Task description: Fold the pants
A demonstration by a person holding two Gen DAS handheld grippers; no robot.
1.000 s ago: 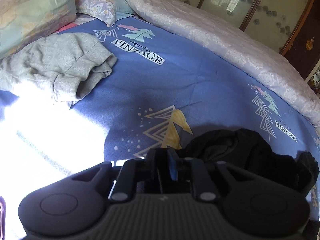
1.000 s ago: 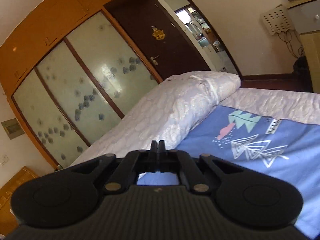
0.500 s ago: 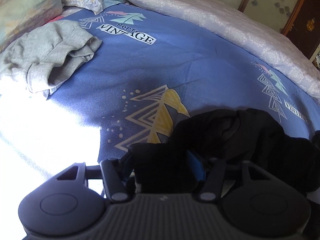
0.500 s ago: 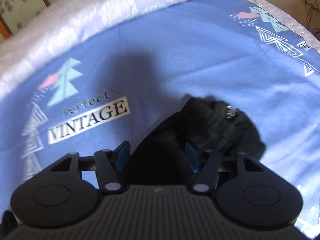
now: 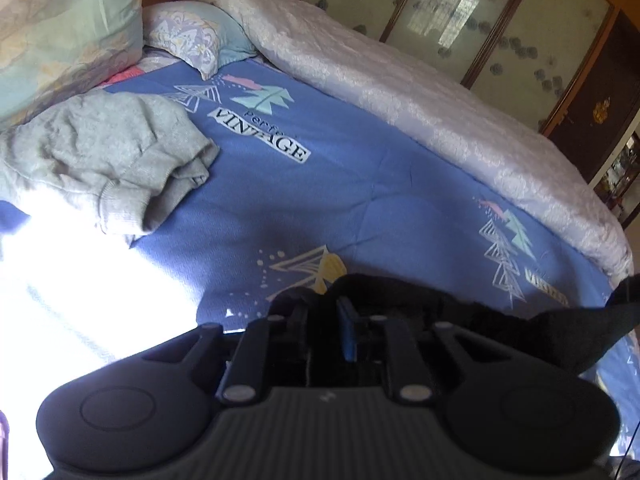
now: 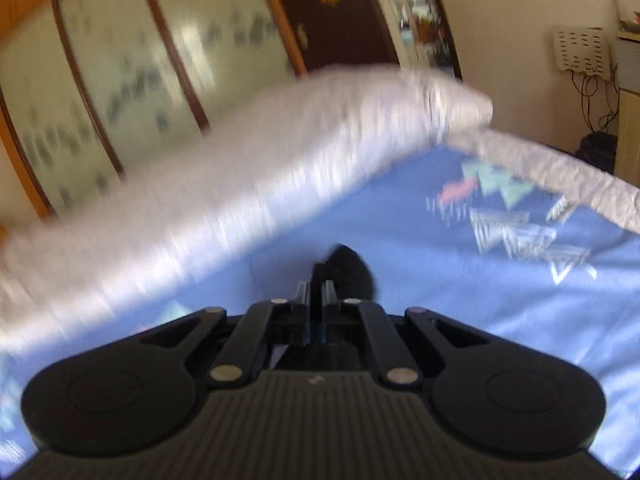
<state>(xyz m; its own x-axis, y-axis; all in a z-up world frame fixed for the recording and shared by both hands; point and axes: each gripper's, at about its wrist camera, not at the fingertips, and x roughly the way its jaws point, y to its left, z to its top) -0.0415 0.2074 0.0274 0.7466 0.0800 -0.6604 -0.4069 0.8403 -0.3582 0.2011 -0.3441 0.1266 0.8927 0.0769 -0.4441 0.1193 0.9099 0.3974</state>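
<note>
1. The black pants [image 5: 460,316] stretch sideways above the blue bedsheet [image 5: 320,184], long axis running from the left tool [image 5: 320,320] off rightward.
2. Left tool is closing, pinching the fabric; right tool [image 6: 316,292] is clamped on a black bunch [image 6: 352,272].
3. Half a second ago both stood open over the heaped pants.

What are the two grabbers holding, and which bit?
Both pinch the black pants: left gripper and right gripper each grip a bunched edge; which part cannot be told.
</note>
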